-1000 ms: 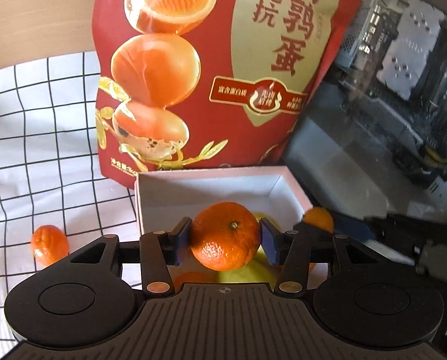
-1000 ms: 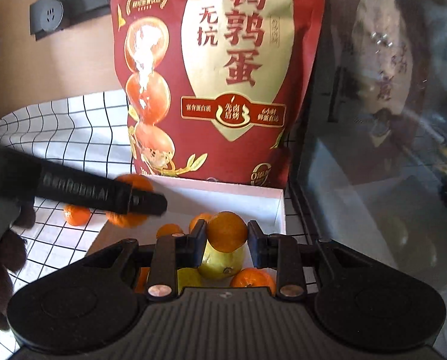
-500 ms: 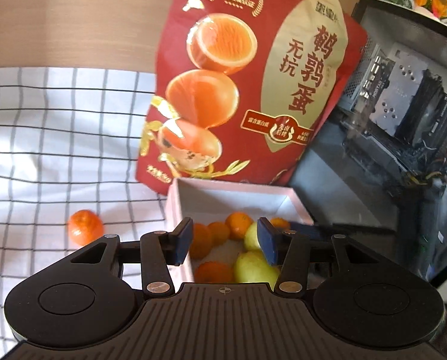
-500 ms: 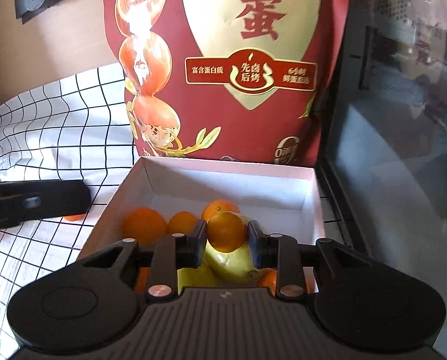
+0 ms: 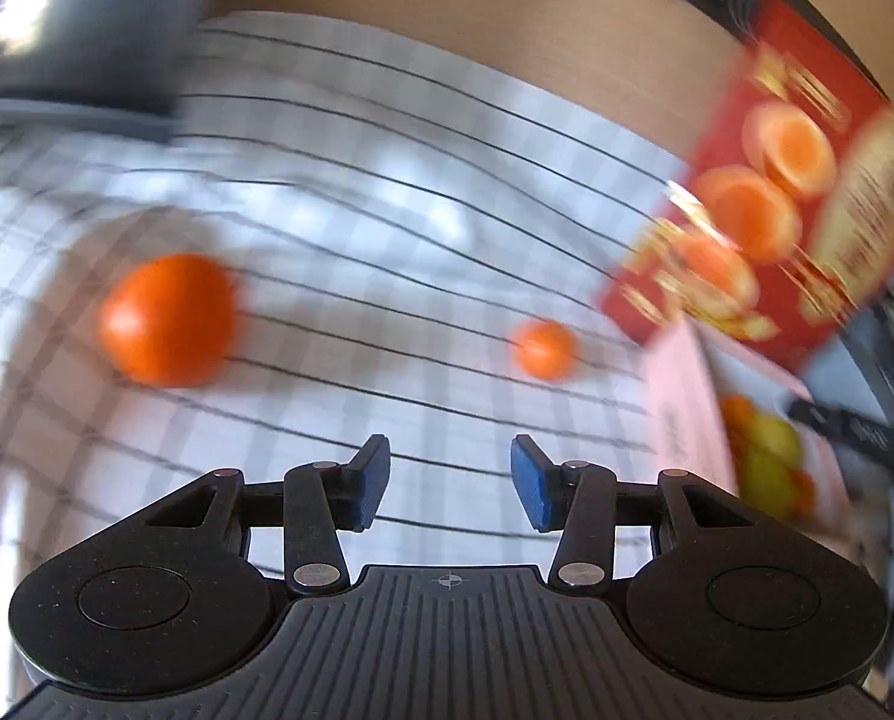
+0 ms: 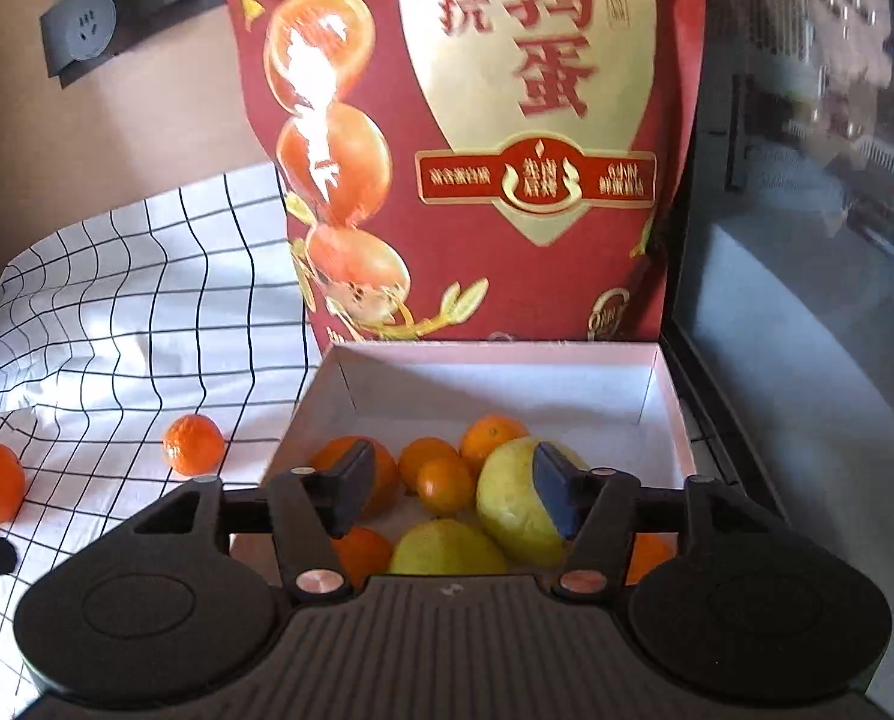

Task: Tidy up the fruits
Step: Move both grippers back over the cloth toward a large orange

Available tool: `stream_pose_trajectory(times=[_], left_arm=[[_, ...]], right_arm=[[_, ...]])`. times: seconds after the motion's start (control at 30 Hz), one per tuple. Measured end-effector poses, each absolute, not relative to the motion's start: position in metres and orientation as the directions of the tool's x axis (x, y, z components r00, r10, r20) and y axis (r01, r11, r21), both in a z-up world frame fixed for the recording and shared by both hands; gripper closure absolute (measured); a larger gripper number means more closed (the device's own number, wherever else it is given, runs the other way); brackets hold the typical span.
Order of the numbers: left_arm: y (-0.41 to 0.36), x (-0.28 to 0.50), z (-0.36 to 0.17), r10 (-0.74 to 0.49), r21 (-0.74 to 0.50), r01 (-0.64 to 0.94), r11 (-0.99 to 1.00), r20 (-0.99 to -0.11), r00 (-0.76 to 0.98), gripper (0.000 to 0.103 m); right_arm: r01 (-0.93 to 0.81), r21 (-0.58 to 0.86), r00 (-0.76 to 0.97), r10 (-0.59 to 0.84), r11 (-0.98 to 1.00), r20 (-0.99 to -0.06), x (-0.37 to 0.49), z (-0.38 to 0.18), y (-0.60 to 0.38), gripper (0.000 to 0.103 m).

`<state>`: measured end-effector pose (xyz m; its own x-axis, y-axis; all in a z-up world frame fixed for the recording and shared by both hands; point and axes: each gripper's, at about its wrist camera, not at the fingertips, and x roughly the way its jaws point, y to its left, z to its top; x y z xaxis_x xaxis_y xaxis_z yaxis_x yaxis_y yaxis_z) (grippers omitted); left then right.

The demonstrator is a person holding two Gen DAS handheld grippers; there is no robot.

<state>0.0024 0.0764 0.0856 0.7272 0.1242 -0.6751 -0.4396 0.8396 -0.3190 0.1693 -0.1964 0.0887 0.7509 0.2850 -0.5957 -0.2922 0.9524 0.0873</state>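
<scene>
In the white box (image 6: 663,384) at the right edge of the checked cloth (image 6: 117,312): several mandarins and two yellow-green fruits; a small mandarin (image 6: 445,484), gripped by the right gripper (image 6: 447,495) a moment ago, now lies loose among them, jaws opening and empty. The left gripper (image 5: 450,483), its own mandarin also dropped in, has swung out over the cloth, jaws closing on nothing. Outstanding: two mandarins on the cloth, a nearer one (image 5: 168,319) and a farther one (image 5: 544,349).

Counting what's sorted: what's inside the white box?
In the white box: oranges and yellow fruits. The right gripper, opening and empty, hides the near part.
</scene>
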Motion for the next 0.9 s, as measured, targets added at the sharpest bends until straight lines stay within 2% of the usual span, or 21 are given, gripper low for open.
stream_pose_trajectory(times=[0.13,0.3,0.57,0.73,0.9], left_arm=[[0.108,-0.023,0.094,0.258,-0.253,-0.523,0.814,-0.649,0.716,0.054],[0.149,-0.052,0.103,0.379,-0.187,-0.581,0.792,-0.596,0.708,0.054],[0.184,-0.066,0.091,0.281,-0.28,-0.515,0.81,-0.587,0.76,0.054],[0.182,-0.071,0.078,0.234,-0.24,-0.444,0.863,-0.589,0.773,0.054],[0.2,-0.096,0.071,0.226,-0.272,-0.476,0.836,-0.621,0.751,0.054]], right_arm=[[-0.278,0.075,0.766,0.268,0.958,-0.584,0.155,0.096,-0.178,0.042],[-0.309,0.086,0.751,0.299,0.947,-0.589,0.126,0.1,-0.148,0.035],[-0.452,-0.008,0.664,0.331,0.892,-0.671,0.083,0.076,-0.079,0.035],[-0.503,-0.065,0.645,0.325,0.862,-0.692,0.08,0.076,-0.042,0.035],[-0.56,0.012,0.572,0.397,0.829,-0.717,0.087,0.085,0.008,0.031]])
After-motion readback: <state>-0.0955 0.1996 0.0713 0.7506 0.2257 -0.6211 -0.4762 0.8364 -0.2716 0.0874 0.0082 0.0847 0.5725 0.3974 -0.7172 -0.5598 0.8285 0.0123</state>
